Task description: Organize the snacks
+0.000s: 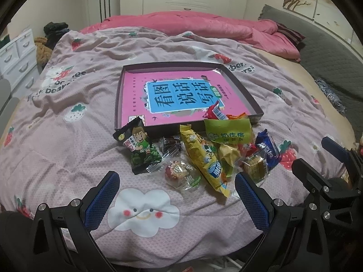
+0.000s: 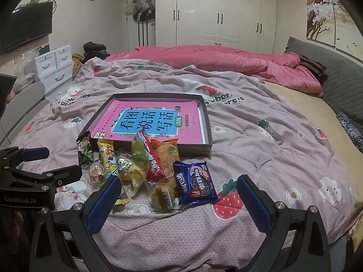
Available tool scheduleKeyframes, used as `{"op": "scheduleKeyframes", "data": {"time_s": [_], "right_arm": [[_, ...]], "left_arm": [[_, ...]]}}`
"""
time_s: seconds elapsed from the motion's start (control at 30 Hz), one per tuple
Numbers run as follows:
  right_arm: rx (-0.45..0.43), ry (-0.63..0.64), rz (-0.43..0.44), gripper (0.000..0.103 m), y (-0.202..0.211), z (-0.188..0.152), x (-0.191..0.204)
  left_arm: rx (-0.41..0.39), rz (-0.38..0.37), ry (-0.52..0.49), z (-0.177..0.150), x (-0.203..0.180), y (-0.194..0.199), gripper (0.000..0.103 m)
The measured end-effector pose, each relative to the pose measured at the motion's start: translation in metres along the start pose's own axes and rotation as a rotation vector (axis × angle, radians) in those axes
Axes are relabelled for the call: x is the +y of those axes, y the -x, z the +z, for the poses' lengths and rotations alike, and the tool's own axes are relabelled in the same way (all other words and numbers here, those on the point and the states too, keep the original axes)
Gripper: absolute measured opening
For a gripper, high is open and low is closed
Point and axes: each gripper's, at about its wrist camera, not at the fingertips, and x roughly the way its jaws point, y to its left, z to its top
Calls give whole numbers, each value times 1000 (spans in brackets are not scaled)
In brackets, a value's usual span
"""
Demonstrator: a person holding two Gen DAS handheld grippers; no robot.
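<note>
A pile of snack packets lies on the bed in front of a shallow dark box (image 1: 240,86) (image 2: 207,122) that holds a pink book (image 1: 179,95) (image 2: 156,120). The pile includes a black-green packet (image 1: 141,147) (image 2: 85,150), a long yellow packet (image 1: 204,161), a green packet (image 1: 228,131), a red packet (image 2: 152,158), an orange packet (image 2: 166,154) and a blue cookie packet (image 1: 268,150) (image 2: 196,183). My left gripper (image 1: 177,200) is open and empty, just short of the pile. My right gripper (image 2: 179,202) is open and empty, its jaws either side of the blue packet's near end.
The bed has a mauve strawberry-print cover (image 1: 68,124) (image 2: 261,140) and a pink quilt (image 1: 204,25) (image 2: 226,61) at the back. A grey headboard (image 2: 335,79) is at the right, white drawers (image 2: 54,68) at the left. Each gripper shows in the other's view: the right (image 1: 329,165), the left (image 2: 40,167).
</note>
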Motion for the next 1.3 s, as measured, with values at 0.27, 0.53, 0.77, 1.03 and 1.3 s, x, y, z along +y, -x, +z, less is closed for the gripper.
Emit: {"op": "scheduleKeyframes", "data": {"time_s": [0.27,0.53,0.77,1.03,1.3], "right_arm": [[-3,-5,2,102,2,-1,-2],[-1,-6,6,102,1,0,-1],[-6,-19,7,102,2,1,-2],[-4,-20,9,102,2,1,-3],[-8,-28,9,102,3,0,-4]], "left_arm": [[-3,0,-10,-1,-3,0,101],[-6,0,-15,-1,-4,0,101],[-9,-5,-17,-2,-5,2,101],[-14,-7,-23,-3,-5,4,101],[-11,-10,-27,-3,-7,4,101]]}}
